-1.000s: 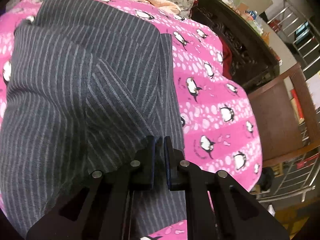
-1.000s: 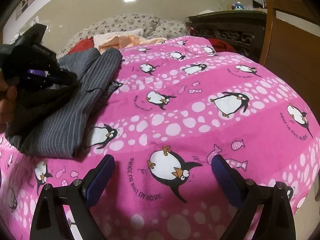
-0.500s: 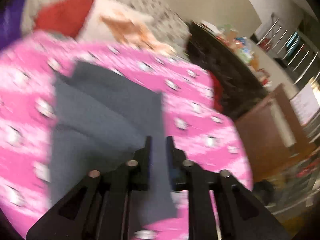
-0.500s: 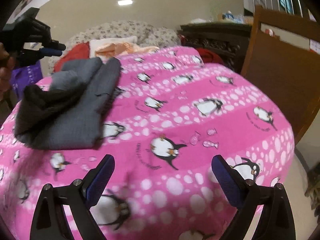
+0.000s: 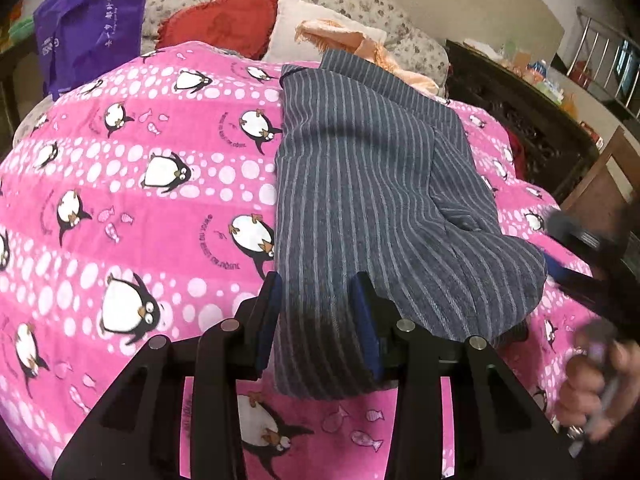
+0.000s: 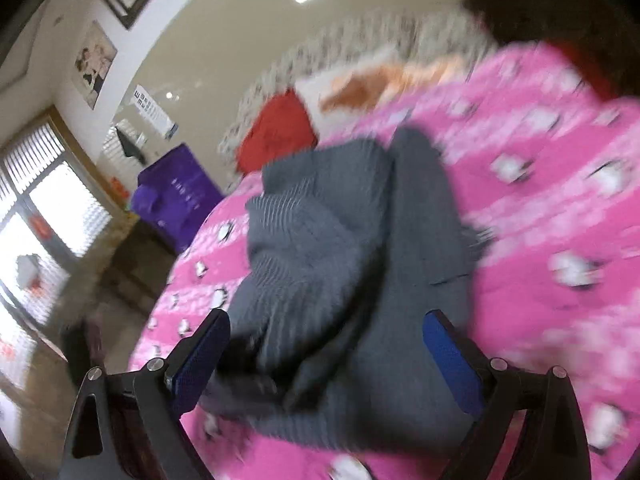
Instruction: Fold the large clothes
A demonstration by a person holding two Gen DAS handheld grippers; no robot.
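A grey striped garment (image 5: 360, 184) lies folded in a long strip on the pink penguin blanket (image 5: 140, 220). My left gripper (image 5: 318, 312) hovers over its near end with the jaws opening; the cloth shows in the gap but the blue pads (image 5: 272, 304) do not press on it. At the right edge a hand (image 5: 592, 380) holds my right gripper (image 5: 580, 276), blurred, beside the garment's bulging right fold. In the blurred right wrist view, my right gripper (image 6: 324, 340) stands wide open over the garment (image 6: 320, 248), gripping nothing.
A purple bag (image 5: 92, 24), a red cushion (image 5: 224, 24) and a white pillow (image 5: 292, 32) with orange cloth (image 5: 360, 40) lie at the bed's head. A dark carved cabinet (image 5: 540, 120) and a wooden chair (image 5: 600, 188) stand to the right. A bright window (image 6: 36, 208) shows on the left.
My left gripper, shut close against the striped cloth a second ago, has opened and drawn back. My right gripper has swung from the bare blanket to face the garment.
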